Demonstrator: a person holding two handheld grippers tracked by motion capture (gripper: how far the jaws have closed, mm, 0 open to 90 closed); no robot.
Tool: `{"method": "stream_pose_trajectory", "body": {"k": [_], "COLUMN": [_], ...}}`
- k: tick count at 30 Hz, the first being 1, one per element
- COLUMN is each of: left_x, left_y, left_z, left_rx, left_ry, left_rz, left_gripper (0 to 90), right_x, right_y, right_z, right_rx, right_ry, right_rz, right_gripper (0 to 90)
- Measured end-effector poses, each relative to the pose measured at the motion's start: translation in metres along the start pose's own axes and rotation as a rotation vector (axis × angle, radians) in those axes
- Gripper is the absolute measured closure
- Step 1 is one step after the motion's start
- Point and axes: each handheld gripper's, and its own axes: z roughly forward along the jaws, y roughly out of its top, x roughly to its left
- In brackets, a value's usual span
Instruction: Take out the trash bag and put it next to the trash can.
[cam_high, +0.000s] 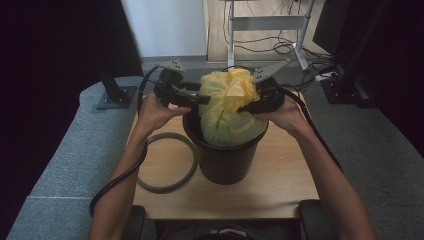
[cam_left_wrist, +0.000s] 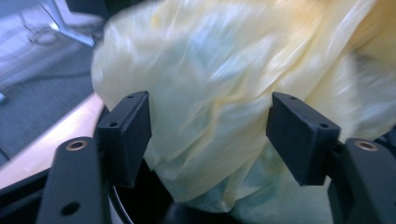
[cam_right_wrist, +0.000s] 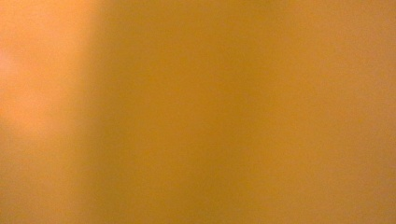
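High view: a black bin (cam_high: 224, 155) stands near the centre of a small wooden table (cam_high: 280, 192), and a yellow bag (cam_high: 227, 107) bulges well above its rim, crumpled into a knot at the bag's 12 o'clock. The left gripper (cam_high: 202, 98) reaches in from 9 o'clock of the bag and the right gripper (cam_high: 243, 107) from 3 o'clock, each held level in one of the person's hands, whose forearms enter from 6 o'clock of the frame. The tips of both grippers lie against the plastic on opposite flanks. A grey ring (cam_high: 165, 161) lies flat on the table at 9 o'clock of the bin, just beside it, with the left gripper's cable crossing its near edge. Left gripper view: the two black jaws stand well apart, one at 8 o'clock and one at 4 o'clock of the frame, with the bag (cam_left_wrist: 224, 93) swelling between and beyond them; the pads do not press the plastic, so this gripper holds nothing. The dark rim of the bin (cam_left_wrist: 135, 205) shows at 6 o'clock. Right gripper view: the bag's (cam_right_wrist: 198, 112) orange-yellow film lies right against the lens and hides the jaws; they are closed nearly to their narrowest, though whether a fold of the bag is pinched between them cannot be told.
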Motion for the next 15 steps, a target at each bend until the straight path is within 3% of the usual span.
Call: {"method": "stream_pose_trajectory", "body": {"k": [3,5,8,10,13,14,15], "left_x": [-0.003,-0.008,-0.018,-0.024,-0.031,-0.032,-0.032], "left_y": [-0.003,-0.001,0.005,0.01,0.015,0.016,0.016], "left_z": [0.012,0.018,0.024,0.028,0.031,0.031,0.031], "left_rx": [0.01,0.012,0.002,0.003,-0.009,-0.018,-0.032], "left_ry": [-0.052,-0.08,-0.136,-0.157,-0.199,-0.217,-0.239], "left_rz": [0.021,0.051,0.069,0.086,0.102,0.103,0.1], "left_gripper": [60.4,76.1,82.5,82.9,82.9,82.9,82.9], "right_x": [0.0,0.0,0.001,0.002,0.008,0.009,0.01], "right_y": [0.001,0.002,0.005,0.007,0.011,0.012,0.013], "right_z": [0.002,0.006,0.017,0.026,0.038,0.041,0.043], "right_rx": [0.003,0.006,0.02,0.025,0.056,0.061,0.073], "right_ry": [0.015,0.02,-0.002,-0.02,-0.016,-0.014,-0.012], "right_rz": [0.002,0.006,0.028,0.038,0.026,0.018,0.01], "right_gripper": [77.4,68.0,35.1,20.3,14.8,17.1,25.5]}}
